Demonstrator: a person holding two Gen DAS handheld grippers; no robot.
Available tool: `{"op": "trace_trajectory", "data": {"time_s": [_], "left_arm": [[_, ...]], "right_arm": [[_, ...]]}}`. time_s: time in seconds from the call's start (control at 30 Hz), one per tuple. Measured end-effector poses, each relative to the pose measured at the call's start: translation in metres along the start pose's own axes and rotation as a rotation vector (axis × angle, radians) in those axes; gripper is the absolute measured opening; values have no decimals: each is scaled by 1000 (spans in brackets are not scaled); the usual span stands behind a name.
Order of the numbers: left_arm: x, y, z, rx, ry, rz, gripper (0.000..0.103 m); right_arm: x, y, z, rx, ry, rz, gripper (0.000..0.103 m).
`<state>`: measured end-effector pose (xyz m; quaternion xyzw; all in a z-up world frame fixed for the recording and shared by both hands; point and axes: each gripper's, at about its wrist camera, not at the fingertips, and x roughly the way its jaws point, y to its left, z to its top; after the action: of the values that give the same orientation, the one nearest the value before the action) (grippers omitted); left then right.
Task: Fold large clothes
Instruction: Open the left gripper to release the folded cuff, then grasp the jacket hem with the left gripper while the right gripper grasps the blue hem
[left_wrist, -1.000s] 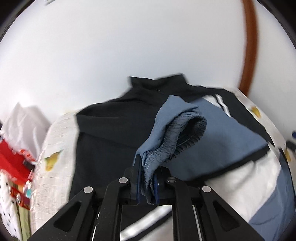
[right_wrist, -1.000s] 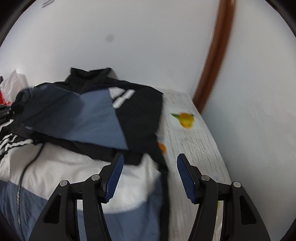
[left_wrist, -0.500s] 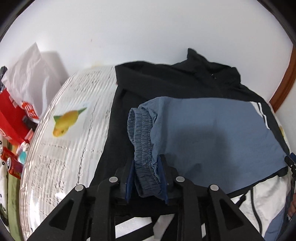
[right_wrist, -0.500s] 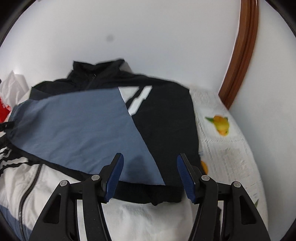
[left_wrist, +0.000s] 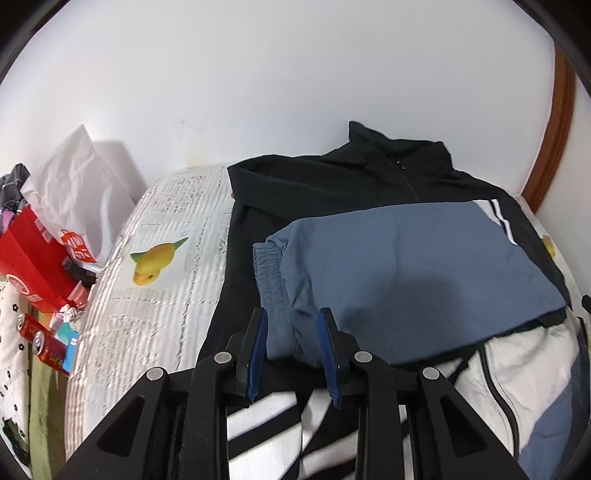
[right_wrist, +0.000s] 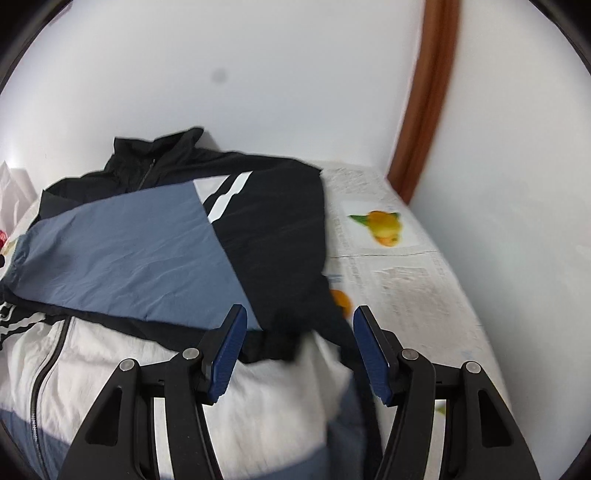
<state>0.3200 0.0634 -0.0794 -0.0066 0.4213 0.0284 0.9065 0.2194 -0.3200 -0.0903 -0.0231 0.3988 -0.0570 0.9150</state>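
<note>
A black, blue and white zip jacket (left_wrist: 332, 184) lies face up on the table, collar toward the wall. Its blue sleeve (left_wrist: 424, 258) is folded across the chest. My left gripper (left_wrist: 291, 325) has opened; the sleeve's elastic cuff (left_wrist: 275, 295) lies slack between its fingers on the jacket. In the right wrist view the same jacket (right_wrist: 269, 229) shows the blue sleeve (right_wrist: 129, 251) over its front. My right gripper (right_wrist: 297, 332) is open and empty above the jacket's right side.
The table has a white lace cloth (left_wrist: 155, 288) with fruit prints (right_wrist: 384, 223). Left of it are a red bag (left_wrist: 33, 258), a white plastic bag (left_wrist: 77, 188) and red cans (left_wrist: 40, 339). A white wall and a brown door frame (right_wrist: 424, 103) stand behind.
My left gripper carried the blue cuff down and across, laid the sleeve flat over the chest, then opened its fingers. My right gripper stayed open and shifted slightly over the jacket's right side.
</note>
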Motion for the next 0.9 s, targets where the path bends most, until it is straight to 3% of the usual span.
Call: {"op": "trace_trajectory", "data": {"time_s": [0.13,0.27,0.3,0.4,0.6,0.9], "left_arm": [[-25,11,-12,-36,10,-55,26],[-51,24,-34,-41,-2,-46,26],[-57,28,-41,-46,-3,-44,28],[-72,41,-63,-69,3,-38,49],[-88,67,-112,-92,43,5,64],[-77,83,-175,-133,146,-11,67]], "right_arm": [[-30,-14,-18,39,26,31,59],[-52,-26,-49,78,53,60,60],[-55,-28,-57,82,60,62,60],[-62,-36,-82,88,82,54,63],[-64,-51,-126,140,151,96,67],[-61,-26,-160,74,157,129,67]]}}
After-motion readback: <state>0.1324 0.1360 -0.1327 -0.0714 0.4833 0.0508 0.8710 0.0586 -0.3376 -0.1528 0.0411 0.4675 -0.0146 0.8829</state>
